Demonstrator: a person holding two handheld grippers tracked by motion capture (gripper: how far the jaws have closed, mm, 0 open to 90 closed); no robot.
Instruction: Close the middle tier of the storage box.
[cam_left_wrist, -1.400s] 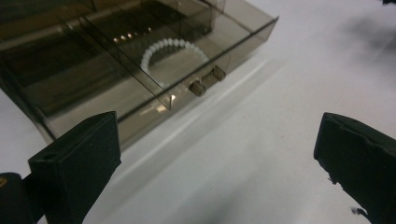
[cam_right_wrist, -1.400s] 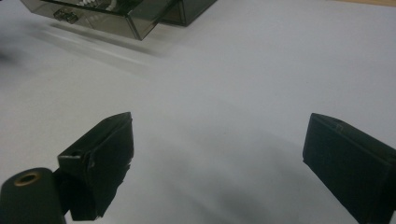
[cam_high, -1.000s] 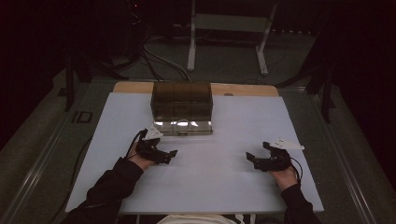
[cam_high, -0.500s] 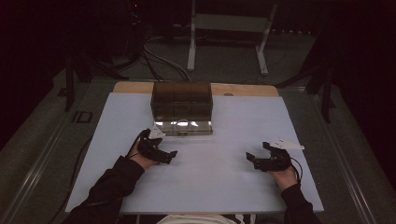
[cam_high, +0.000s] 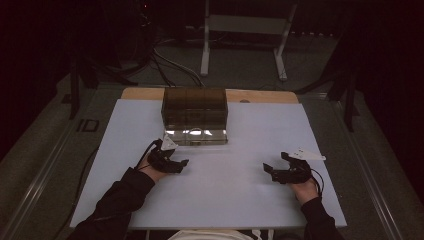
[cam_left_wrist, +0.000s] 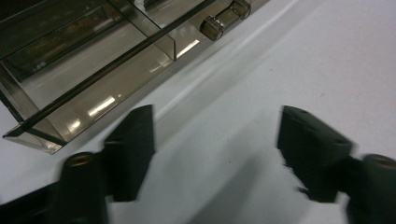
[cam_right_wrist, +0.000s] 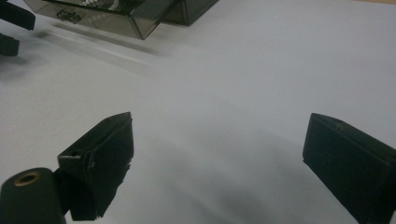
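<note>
- A smoky, see-through drawer box (cam_high: 195, 112) stands toward the far middle of the white worktop (cam_high: 250, 200), with its lowest drawer (cam_high: 195, 136) pulled out toward the person.
- The left gripper (cam_high: 182, 163) rests on the worktop just in front of the box, near the left corner of the open drawer, held by the left hand (cam_high: 152, 167).
- Its jaws have just been closing and now stand at a middling gap, with nothing but bare worktop between them.
- In the left gripper view, the left gripper (cam_left_wrist: 217, 144) points past the drawer's clear front corner; the drawer (cam_left_wrist: 93, 88) lies just beyond its jaws, apart from them, and the small handle (cam_left_wrist: 226, 17) shows farther along the front.
- The right gripper (cam_high: 267, 171) lies well to the right of the box, nearer the person, in the right hand (cam_high: 302, 187).
- In the right gripper view, the right gripper (cam_right_wrist: 219, 154) has its jaws spread wide over bare worktop, holding nothing; the box (cam_right_wrist: 187, 9) is far off at the top.
</note>
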